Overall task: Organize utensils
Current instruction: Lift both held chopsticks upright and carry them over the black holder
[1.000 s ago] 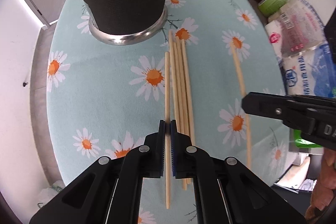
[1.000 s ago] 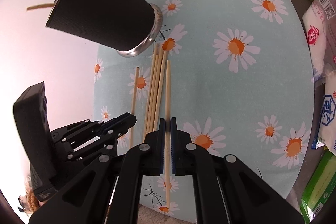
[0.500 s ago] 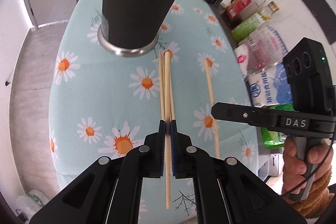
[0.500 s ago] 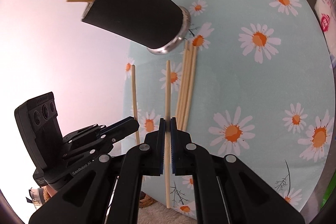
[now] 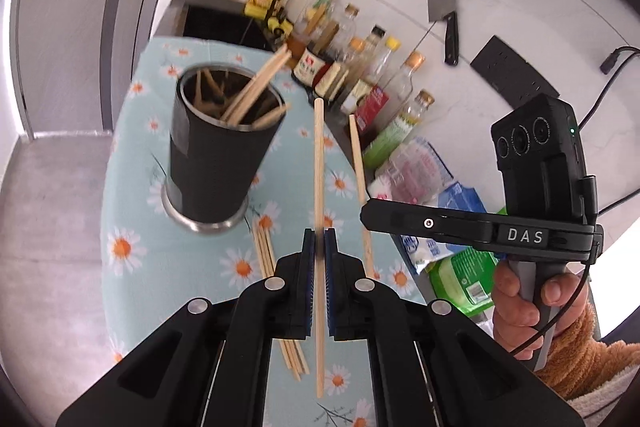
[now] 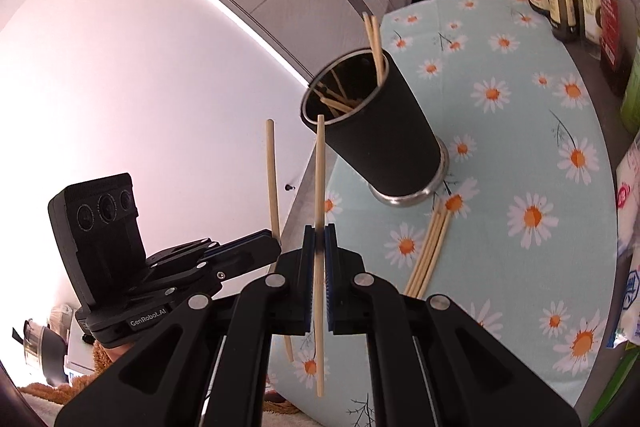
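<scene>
— Both up in the air now: left gripper (image 5: 319,247) pinching one chopstick (image 5: 319,187), right gripper (image 6: 319,247) pinching another chopstick (image 6: 319,211), each held at mid-length, clear of the daisy cloth (image 6: 520,131).

— And the black cup (image 5: 216,163)?

— Upright near the table's left edge, already bristling with sticks. That's the risk: a tip catching the rim or those splayed sticks could twist it out of the pinch.

— Room to move?

— Open on the right; four loose chopsticks (image 6: 430,247) lie by the cup's base.
</scene>
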A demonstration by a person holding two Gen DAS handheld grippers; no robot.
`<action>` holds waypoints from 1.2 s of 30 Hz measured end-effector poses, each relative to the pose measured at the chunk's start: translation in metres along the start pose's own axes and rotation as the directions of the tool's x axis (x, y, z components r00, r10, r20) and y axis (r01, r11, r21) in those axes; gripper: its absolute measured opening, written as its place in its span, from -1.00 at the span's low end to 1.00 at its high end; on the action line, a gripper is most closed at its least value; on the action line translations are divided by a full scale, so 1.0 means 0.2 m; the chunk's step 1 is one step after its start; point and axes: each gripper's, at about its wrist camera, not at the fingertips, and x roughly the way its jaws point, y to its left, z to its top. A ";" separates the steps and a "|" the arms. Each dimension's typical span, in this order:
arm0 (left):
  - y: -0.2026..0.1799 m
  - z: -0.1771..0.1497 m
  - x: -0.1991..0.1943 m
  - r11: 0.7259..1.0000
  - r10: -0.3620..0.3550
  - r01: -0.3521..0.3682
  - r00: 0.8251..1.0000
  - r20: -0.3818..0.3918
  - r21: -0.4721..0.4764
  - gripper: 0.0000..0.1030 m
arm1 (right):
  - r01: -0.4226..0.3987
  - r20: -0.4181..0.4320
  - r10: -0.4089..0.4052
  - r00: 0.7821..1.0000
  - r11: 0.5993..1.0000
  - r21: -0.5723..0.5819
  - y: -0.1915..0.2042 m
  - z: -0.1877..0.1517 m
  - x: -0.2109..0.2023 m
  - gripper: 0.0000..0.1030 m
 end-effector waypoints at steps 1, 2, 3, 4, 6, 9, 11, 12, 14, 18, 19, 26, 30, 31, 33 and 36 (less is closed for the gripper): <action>0.01 0.01 -0.02 1.000 0.004 -0.004 1.000 0.015 0.000 -0.93 | 0.003 0.019 -0.002 1.000 1.000 -0.019 0.03 0.02 0.00 -0.89; 0.01 0.03 -0.04 1.000 0.002 -0.002 0.999 0.034 -0.004 -0.93 | 0.009 0.036 -0.008 0.999 0.999 -0.034 0.05 0.03 0.01 -0.89; 0.02 0.06 -0.07 1.000 0.000 0.000 0.998 0.064 -0.003 -0.93 | 0.015 0.061 -0.012 0.998 0.998 -0.056 0.08 0.05 0.01 -0.89; 0.03 0.06 -0.10 1.000 0.005 -0.006 0.996 0.089 0.003 -0.93 | 0.022 0.082 -0.016 0.996 0.997 -0.075 0.10 0.07 0.00 -0.89; 0.03 0.10 -0.14 1.000 0.016 -0.018 0.990 0.140 0.019 -0.93 | 0.040 0.118 -0.029 0.993 0.994 -0.098 0.14 0.10 -0.01 -0.89; 0.04 0.16 -0.18 0.998 0.045 -0.055 0.976 0.211 0.040 -0.93 | 0.041 0.145 -0.026 0.989 0.994 -0.105 0.17 0.15 -0.03 -0.89; 0.05 0.20 -0.20 0.997 0.049 -0.062 0.968 0.246 0.047 -0.93 | 0.033 0.165 -0.015 0.986 0.994 -0.107 0.18 0.20 -0.03 -0.89; 0.06 0.22 -0.21 0.996 0.051 -0.069 0.962 0.268 0.055 -0.93 | 0.029 0.180 -0.009 0.984 0.994 -0.108 0.18 0.23 -0.03 -0.89; 0.06 0.26 -0.22 0.995 0.038 -0.062 0.953 0.300 0.072 -0.93 | 0.022 0.209 0.004 0.978 0.992 -0.121 0.19 0.28 -0.04 -0.89; 0.09 0.32 -0.22 0.994 0.023 -0.058 0.937 0.350 0.093 -0.93 | -0.008 0.286 0.053 0.957 0.988 -0.155 0.23 0.39 -0.07 -0.89; 0.10 0.34 -0.21 0.993 0.028 -0.066 0.932 0.362 0.094 -0.93 | -0.015 0.307 0.065 0.950 0.987 -0.163 0.23 0.41 -0.08 -0.89; 0.14 0.43 -0.17 0.990 0.005 -0.067 0.897 0.442 0.124 -0.93 | -0.012 0.397 0.102 0.912 0.975 -0.223 0.25 0.54 -0.08 -0.89; 0.15 0.46 -0.16 0.987 -0.008 -0.068 0.879 0.476 0.143 -0.93 | -0.022 0.424 0.123 0.897 0.972 -0.234 0.22 0.59 -0.08 -0.88; 0.14 0.46 -0.16 0.986 -0.012 -0.071 0.871 0.491 0.150 -0.93 | -0.023 0.430 0.126 0.894 0.971 -0.237 0.22 0.59 -0.08 -0.88; 0.15 0.47 -0.14 0.985 -0.020 -0.071 0.862 0.507 0.160 -0.93 | 0.007 0.459 0.113 0.881 0.968 -0.252 0.22 0.60 -0.07 -0.88; 0.16 0.47 -0.12 0.981 -0.021 -0.085 0.841 0.540 0.172 -0.93 | 0.066 0.499 0.077 0.863 0.963 -0.263 0.21 0.61 -0.06 -0.88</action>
